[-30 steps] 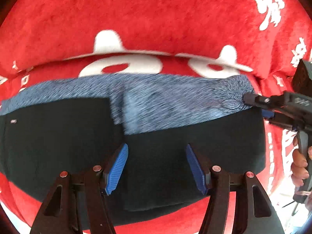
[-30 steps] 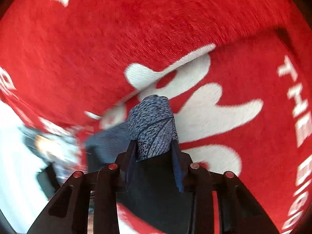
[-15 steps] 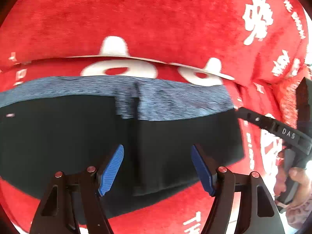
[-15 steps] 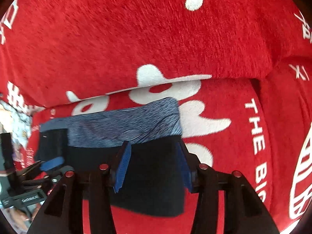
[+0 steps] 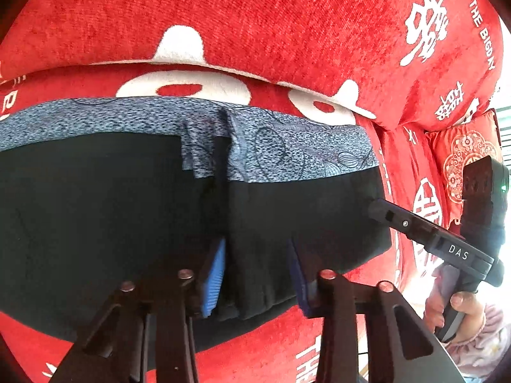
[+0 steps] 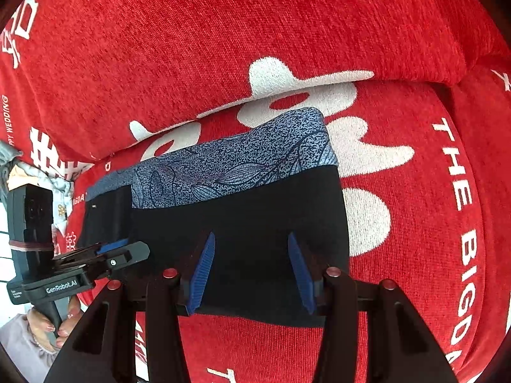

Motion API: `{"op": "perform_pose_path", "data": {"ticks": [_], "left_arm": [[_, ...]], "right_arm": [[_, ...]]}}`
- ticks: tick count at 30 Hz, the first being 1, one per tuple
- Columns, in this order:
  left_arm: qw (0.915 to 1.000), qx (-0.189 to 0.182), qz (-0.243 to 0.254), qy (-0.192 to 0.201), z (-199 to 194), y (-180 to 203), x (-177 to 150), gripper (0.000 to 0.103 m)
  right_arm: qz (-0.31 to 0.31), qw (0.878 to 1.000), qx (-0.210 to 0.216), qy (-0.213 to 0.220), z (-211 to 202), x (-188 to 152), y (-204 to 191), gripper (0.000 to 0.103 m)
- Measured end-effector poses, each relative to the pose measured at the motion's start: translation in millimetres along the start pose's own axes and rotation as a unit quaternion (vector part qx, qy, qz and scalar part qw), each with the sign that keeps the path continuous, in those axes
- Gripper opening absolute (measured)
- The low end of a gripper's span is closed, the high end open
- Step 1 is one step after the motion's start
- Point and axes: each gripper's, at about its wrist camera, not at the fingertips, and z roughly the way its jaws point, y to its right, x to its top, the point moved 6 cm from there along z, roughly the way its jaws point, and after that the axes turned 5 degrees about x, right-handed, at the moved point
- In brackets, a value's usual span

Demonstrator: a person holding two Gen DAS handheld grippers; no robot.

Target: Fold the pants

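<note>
A: Largest item?
B: Red sofa cover point(image 5: 287, 25) with white lettering, filling both wrist views.
A: Task item?
B: Folded pants point(image 5: 111, 207), black with a blue speckled waistband point(image 6: 242, 162), lying flat on the seat; waistband along the 12 o'clock edge.
A: Left gripper point(image 5: 258, 271)?
B: Jaws closing, a raised fold of black cloth between the blue pads at 6 o'clock. Whether the pads press it yet, I cannot tell.
A: Right gripper point(image 6: 252, 271)?
B: Jaws spread over the black cloth, nothing pinched. In the left wrist view it sits at 3 o'clock, at the pants' edge.
</note>
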Motion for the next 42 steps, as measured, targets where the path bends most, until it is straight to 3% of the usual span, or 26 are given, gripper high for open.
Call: {"op": "perform_pose_path", "data": {"ticks": [3,13,15,16,19,23,29,30,31,32,34,38,41,42], "left_arm": [[0.9999,0.012,-0.001,0.009,-4.6,-2.7,-0.4,0.037],[0.9991,-0.013,0.038,-0.008,2.5,23.3,-3.8,0.037],[0.9992,-0.006,0.039,-0.011,5.1,24.8,-2.3,0.010],[0.9992,0.002,0.039,-0.011,4.0,25.2,-1.6,0.005],[0.9986,0.020,0.047,0.012,-8.4,22.6,-3.7,0.005],[0.9992,0.026,0.027,-0.011,7.9,4.8,-17.1,0.005],[0.9989,0.047,0.000,0.005,4.2,6.3,-17.1,0.005],[0.9982,0.059,0.002,0.006,2.8,7.8,-17.7,0.006],[0.9968,0.079,0.006,0.007,0.9,8.9,-18.3,0.019],[0.9945,0.104,0.008,0.009,-1.0,8.4,-19.0,0.043],[0.9914,0.129,0.001,0.026,-9.0,4.2,-21.0,0.075],[0.9883,0.146,-0.027,0.035,-19.9,-12.9,-26.8,0.079],[0.9835,0.173,-0.044,0.027,-23.3,-32.4,-32.8,0.079],[0.9817,0.183,-0.049,0.024,-24.0,-38.6,-35.0,0.079]], "right_arm": [[-0.001,1.000,0.000,-0.001,-0.4,0.3,-1.8,0.052],[-0.002,1.000,0.001,-0.005,-6.9,-0.8,3.6,0.052],[-0.001,1.000,0.000,-0.005,-5.8,-0.7,3.7,0.052],[0.000,1.000,0.000,-0.006,-5.8,-0.3,3.4,0.052],[0.001,1.000,0.003,-0.006,-8.1,-0.3,1.0,0.052],[-0.011,1.000,0.003,-0.015,-1.3,-5.8,-5.8,0.052],[-0.029,0.999,-0.011,-0.021,5.5,-6.8,-11.4,0.052],[-0.030,0.999,-0.011,-0.022,5.2,-7.0,-11.6,0.052],[-0.029,0.999,-0.011,-0.023,4.8,-6.7,-12.2,0.052],[-0.027,0.999,-0.012,-0.024,4.3,-6.2,-13.3,0.052],[-0.021,1.000,-0.005,-0.020,2.7,-4.0,-20.8,0.052],[-0.032,0.999,0.036,-0.020,10.0,2.2,-53.2,0.051],[-0.039,0.995,0.080,-0.034,29.1,7.6,-83.7,0.029],[-0.042,0.995,0.085,-0.037,35.9,9.2,-91.8,0.029]]}}
